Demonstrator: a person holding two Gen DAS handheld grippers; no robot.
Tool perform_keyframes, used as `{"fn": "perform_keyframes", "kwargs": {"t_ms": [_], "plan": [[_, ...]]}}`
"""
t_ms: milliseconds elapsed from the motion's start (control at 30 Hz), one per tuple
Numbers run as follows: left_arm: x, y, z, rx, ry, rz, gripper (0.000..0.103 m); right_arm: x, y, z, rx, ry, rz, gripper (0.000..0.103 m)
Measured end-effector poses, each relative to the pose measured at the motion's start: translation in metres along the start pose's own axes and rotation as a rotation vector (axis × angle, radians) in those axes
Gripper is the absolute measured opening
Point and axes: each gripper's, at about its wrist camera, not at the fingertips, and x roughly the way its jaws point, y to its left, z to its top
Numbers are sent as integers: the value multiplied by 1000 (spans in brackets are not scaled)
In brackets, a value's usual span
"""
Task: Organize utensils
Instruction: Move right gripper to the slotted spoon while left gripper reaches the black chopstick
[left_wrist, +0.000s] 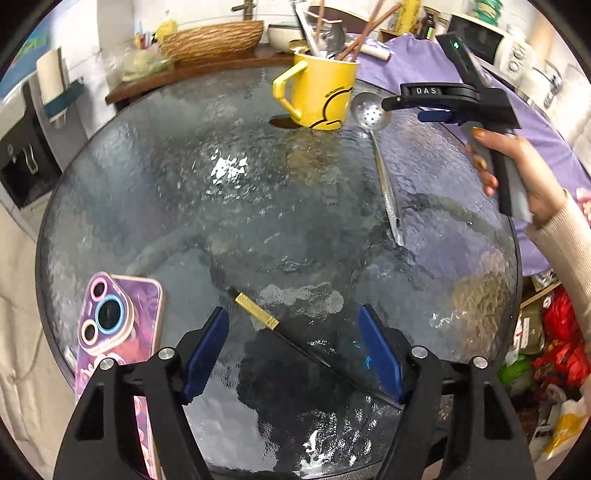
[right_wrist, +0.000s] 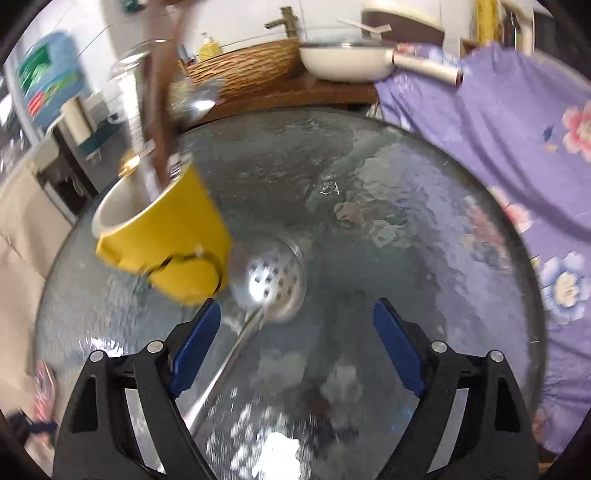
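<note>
A yellow mug (left_wrist: 317, 96) stands at the far side of the round glass table (left_wrist: 184, 206), with brown chopsticks and metal utensils upright in it. A slotted metal spoon (left_wrist: 370, 110) lies to its right, handle toward me. A black chopstick with a gold band (left_wrist: 256, 312) lies slantwise between the blue pads of my left gripper (left_wrist: 293, 350), which is open and not touching it. A hand holds my right gripper (left_wrist: 413, 109) above the spoon's bowl. In the blurred right wrist view, the right gripper (right_wrist: 297, 343) is open over the spoon (right_wrist: 271, 280), beside the mug (right_wrist: 173, 243).
A pink phone (left_wrist: 118, 325) lies at the table's near left edge. A purple floral cloth (right_wrist: 498, 129) covers the right side. Behind the table a wooden counter holds a wicker basket (left_wrist: 214, 37) and a white pan (right_wrist: 343, 61). Bags sit on the floor at right (left_wrist: 554, 332).
</note>
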Motion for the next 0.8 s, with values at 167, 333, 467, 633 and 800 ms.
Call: {"fn": "perform_keyframes", "kwargs": {"t_ms": [167,333,467,633,800], "plan": [[12,8,-1,-60,36,-20,60,25,-15,14,32,37,44,71],[18,5,4,-49,46,58,56,29,-11,21,-2,52,66,68],[19,4,9,-45,69,85,51,32,-3,25,-41,68,69,60],[24,-9,17,9,73,120,38,36,-4,27,-35,84,72,53],[35,-26,34,66,49,46,32,38,-11,27,-16,89,86,53]]}}
